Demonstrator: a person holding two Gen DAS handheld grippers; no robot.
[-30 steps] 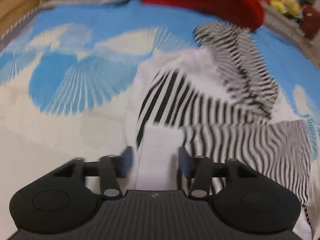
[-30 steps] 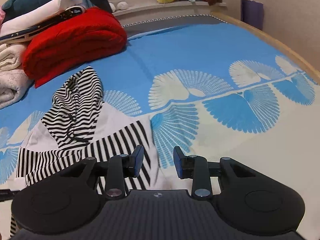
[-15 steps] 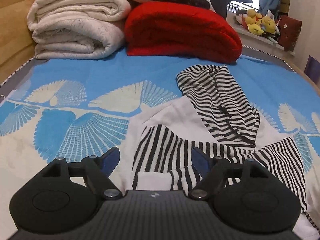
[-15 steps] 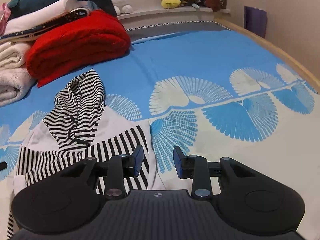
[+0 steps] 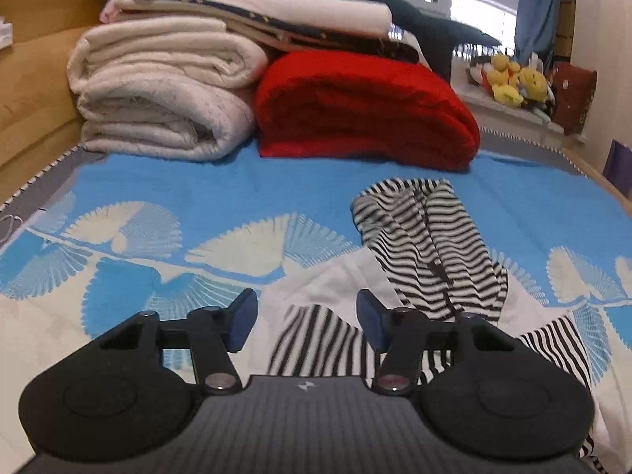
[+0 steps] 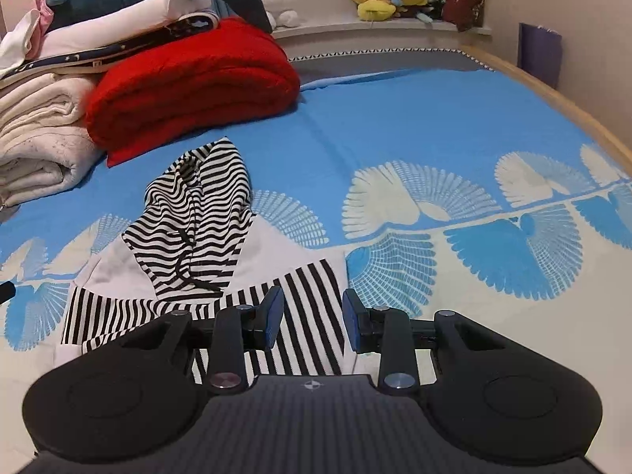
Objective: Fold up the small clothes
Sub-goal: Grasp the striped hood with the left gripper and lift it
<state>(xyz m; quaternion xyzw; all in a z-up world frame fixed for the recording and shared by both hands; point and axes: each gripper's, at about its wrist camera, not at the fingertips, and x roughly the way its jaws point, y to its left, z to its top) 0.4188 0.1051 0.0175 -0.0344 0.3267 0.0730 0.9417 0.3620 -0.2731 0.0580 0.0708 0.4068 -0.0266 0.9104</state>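
Both my left claw (image 5: 304, 322) and right claw (image 6: 312, 324) hang open, empty, above the striped hoodie (image 6: 197, 217); the left's jaws have just narrowed. I'd pinch its hood tip next, folding toward me.

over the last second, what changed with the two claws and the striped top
The left claw let go of the white cuff it was clamped on, lifted away and tilted up; its jaws opened wide, then have just been closing partway, with nothing between them. The striped hoodie lies on the blue bedspread with both sleeves folded across. The right claw stayed part-open and empty, barely shifting.
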